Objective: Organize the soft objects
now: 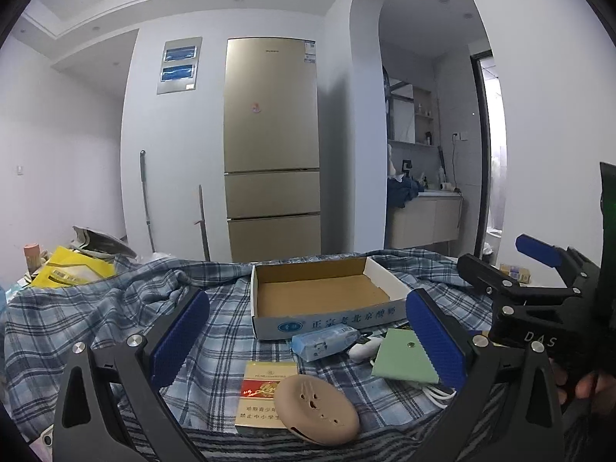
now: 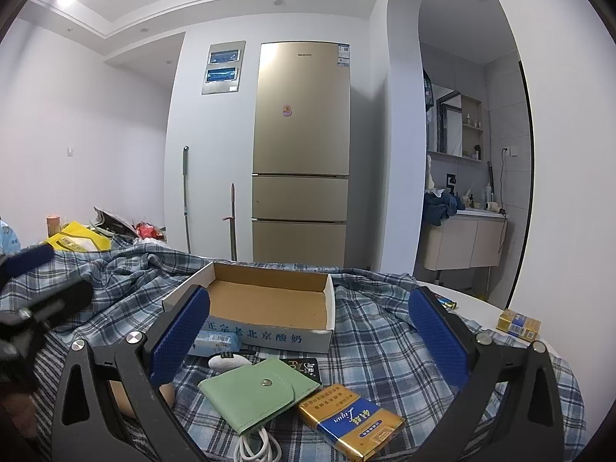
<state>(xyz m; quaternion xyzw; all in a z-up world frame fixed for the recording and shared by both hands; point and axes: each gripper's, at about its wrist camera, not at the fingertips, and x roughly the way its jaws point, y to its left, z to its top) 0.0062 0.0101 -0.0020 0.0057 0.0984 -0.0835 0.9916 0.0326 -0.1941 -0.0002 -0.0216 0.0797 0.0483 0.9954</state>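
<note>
An empty cardboard box (image 1: 319, 296) (image 2: 269, 304) sits on a blue plaid cloth (image 1: 96, 308) (image 2: 377, 346). In front of it lie a blue tissue pack (image 1: 325, 342) (image 2: 217, 340), a green snap pouch (image 1: 404, 354) (image 2: 258, 392), a tan round case (image 1: 317, 410), a red-and-gold cigarette pack (image 1: 263, 396) and a gold-and-blue pack (image 2: 352, 419). My left gripper (image 1: 308, 346) is open above the tan case. My right gripper (image 2: 308, 338) is open above the pouch; it also shows in the left wrist view (image 1: 512, 269).
A white cable (image 2: 258, 446) lies under the pouch, with a white oval object (image 2: 227, 362) behind it. Yellow bags (image 1: 69, 269) and clutter sit at far left. A small yellow pack (image 2: 518, 323) lies on the white table edge at right. A fridge (image 1: 271, 146) stands beyond.
</note>
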